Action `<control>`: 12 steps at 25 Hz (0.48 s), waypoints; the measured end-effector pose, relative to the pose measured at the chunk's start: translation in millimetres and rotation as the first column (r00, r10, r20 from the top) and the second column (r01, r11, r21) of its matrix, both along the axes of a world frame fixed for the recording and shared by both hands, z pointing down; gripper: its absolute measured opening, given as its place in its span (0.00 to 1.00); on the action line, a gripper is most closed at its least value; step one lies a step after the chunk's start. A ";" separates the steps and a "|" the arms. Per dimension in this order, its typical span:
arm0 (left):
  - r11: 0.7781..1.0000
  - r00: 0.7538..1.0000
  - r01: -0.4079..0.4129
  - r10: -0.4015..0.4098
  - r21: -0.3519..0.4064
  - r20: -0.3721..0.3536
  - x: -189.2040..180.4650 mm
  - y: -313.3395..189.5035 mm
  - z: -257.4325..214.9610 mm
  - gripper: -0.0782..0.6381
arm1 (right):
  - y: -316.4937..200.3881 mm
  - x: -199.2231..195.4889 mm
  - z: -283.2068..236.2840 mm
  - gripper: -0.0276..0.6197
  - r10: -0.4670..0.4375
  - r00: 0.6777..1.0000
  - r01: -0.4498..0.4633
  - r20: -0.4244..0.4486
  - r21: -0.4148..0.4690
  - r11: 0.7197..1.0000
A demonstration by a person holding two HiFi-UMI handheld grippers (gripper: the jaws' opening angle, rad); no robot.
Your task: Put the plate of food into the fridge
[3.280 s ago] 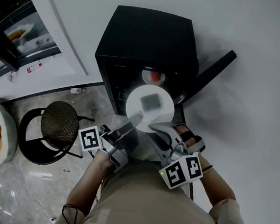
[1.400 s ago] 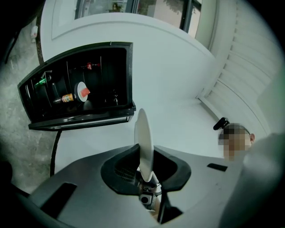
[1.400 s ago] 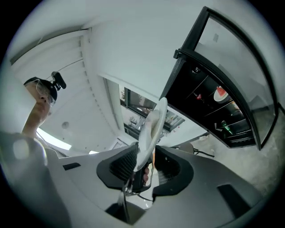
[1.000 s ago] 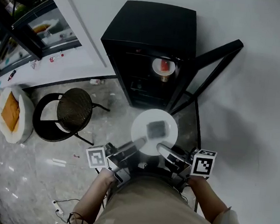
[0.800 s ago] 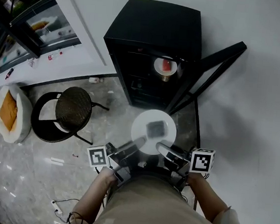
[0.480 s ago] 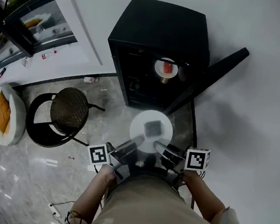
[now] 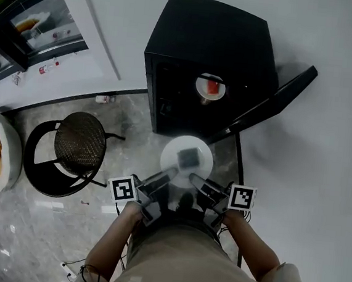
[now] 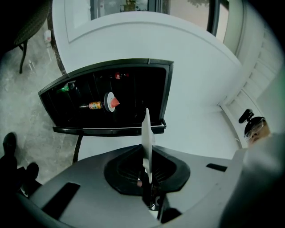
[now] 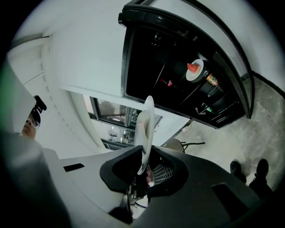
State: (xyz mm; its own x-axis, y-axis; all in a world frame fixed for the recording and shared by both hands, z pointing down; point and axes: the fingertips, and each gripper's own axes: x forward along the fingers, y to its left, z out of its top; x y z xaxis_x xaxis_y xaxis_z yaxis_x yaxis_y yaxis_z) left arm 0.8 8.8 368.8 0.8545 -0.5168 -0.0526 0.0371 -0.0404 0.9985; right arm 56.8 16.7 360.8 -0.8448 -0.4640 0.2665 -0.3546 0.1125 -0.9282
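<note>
I hold the plate (image 7: 173, 153) in the air between my two claws, because it is wide and flat and one claw alone would let it tip. The left claw (image 7: 167, 175) bites the near-left part of the rim and the right claw (image 7: 195, 181) bites the near-right part. In both gripper views the thin white edge stands between the jaws. Both pairs of jaws are closing tighter on it, I think to keep it from sliding. I keep the plate level so that the grey piece of food (image 7: 190, 158) stays in its middle. The plate is not yet inside: it hangs just before the black fridge (image 7: 210, 41), lower than the opening, above the floor. The door (image 7: 272, 103) is swung out to the right, so the way in is free. Inside, a second plate (image 7: 210, 88) with something red already sits on a shelf, so I judge that I must choose a free level and push mine in straight. The chair (image 7: 76, 143) stands well apart at my left and does not disturb me.
</note>
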 end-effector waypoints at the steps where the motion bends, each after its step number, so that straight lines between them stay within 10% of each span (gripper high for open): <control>1: 1.000 1.000 -0.005 0.005 -0.001 0.007 -4.0 -2.5 3.8 0.16 | -2.3 -3.8 3.6 0.14 0.006 1.000 -0.006 0.000 -0.001 1.000; 12: 0.998 0.996 -0.044 0.048 -0.054 0.069 -20.4 -16.1 49.1 0.14 | -13.7 -22.9 46.6 0.14 0.031 0.998 -0.032 -0.051 -0.031 0.999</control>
State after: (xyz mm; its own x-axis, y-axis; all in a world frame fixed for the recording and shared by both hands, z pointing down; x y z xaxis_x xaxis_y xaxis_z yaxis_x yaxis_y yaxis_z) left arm -19.6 -7.3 418.0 0.8781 -0.4773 0.0346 -0.0328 0.0120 0.9994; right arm 33.9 3.0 407.5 -0.8149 -0.4810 0.3234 -0.4041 0.0714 -0.9119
